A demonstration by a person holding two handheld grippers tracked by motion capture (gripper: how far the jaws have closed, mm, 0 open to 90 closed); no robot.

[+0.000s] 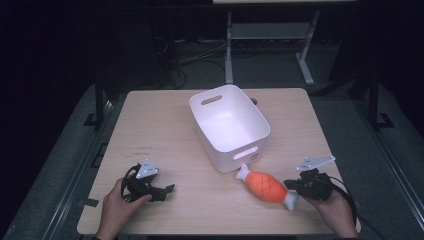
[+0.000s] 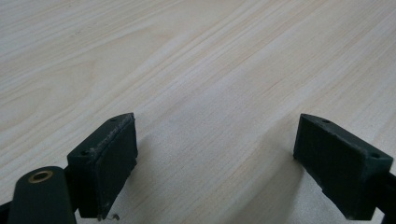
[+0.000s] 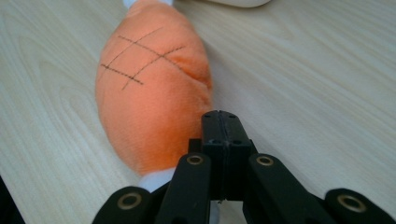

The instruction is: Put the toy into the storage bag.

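Note:
An orange plush drumstick (image 1: 267,186) with white bone ends lies on the wooden table (image 1: 160,130), just in front of a white plastic bin (image 1: 235,156). My right gripper (image 1: 291,185) is at the toy's near white end, its jaws pressed flat together with nothing seen between them. In the right gripper view those shut jaws (image 3: 225,127) lie against the right flank of the orange toy (image 3: 149,93). My left gripper (image 1: 167,190) rests low at the table's front left. It stands open (image 2: 215,135) over bare wood.
The bin's inside looks empty and it has handle slots on its near and far walls. Beyond the far table edge stands a white metal frame (image 1: 272,31) on dark floor. Bare wood stretches between the two grippers.

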